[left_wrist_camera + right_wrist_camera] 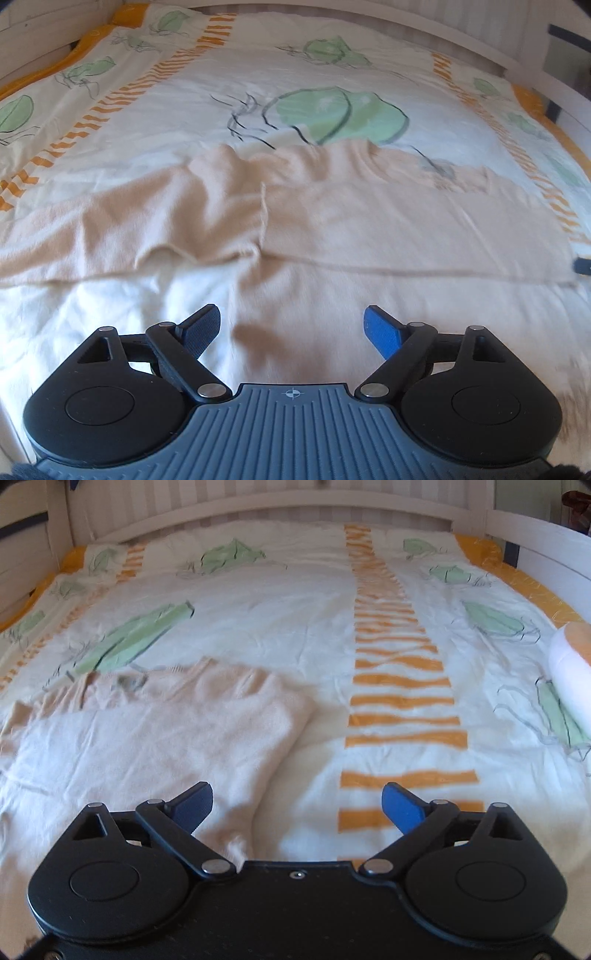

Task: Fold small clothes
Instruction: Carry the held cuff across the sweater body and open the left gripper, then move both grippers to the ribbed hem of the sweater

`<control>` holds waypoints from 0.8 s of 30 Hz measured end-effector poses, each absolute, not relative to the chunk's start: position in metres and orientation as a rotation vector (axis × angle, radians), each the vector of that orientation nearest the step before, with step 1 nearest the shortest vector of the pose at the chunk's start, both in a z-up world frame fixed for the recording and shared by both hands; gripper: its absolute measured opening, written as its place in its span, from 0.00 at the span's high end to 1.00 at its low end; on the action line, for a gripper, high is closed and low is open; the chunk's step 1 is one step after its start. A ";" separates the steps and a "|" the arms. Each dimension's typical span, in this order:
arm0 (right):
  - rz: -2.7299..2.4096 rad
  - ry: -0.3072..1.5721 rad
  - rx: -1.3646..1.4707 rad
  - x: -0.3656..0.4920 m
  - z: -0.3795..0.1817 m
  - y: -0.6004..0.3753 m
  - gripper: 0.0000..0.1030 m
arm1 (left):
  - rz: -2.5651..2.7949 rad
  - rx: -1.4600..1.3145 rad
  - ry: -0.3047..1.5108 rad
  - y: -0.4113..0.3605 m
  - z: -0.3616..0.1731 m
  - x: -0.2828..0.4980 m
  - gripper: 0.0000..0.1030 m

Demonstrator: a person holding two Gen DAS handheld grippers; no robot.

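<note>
A pale beige knit sweater [295,221] lies spread on the bed, its lower part folded over with a straight fold edge running across; a sleeve trails off to the left. My left gripper [291,328] hovers over the near part of the sweater, jaws wide open, nothing between them. In the right wrist view the same sweater [166,731] lies at the left with its right edge folded in. Above that edge and the bedcover, my right gripper [297,805] is also open and holds nothing.
The bedcover [258,609] is white with green leaf prints and orange striped bands [399,686]. A white bed frame [295,506] rings the far side. A white and orange roll-like object [572,668] lies at the right. The other gripper's dark tip [583,266] shows at the right edge.
</note>
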State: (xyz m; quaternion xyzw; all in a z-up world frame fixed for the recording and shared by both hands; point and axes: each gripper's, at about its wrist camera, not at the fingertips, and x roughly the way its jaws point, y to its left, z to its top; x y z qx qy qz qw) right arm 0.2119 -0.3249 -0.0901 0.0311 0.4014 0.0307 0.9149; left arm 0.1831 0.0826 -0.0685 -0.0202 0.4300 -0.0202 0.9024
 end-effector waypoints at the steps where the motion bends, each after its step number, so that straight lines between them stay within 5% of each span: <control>1: 0.068 0.861 0.060 0.210 -0.097 -0.323 0.04 | -0.057 -0.032 0.903 0.080 -0.071 0.176 0.18; 15: 0.068 0.868 0.175 0.151 -0.081 -0.322 0.01 | -0.083 -0.040 0.925 0.080 -0.093 0.149 0.01; 24: 0.263 0.905 0.104 0.081 -0.051 -0.267 0.01 | -0.152 -0.015 0.911 0.065 -0.071 0.119 0.01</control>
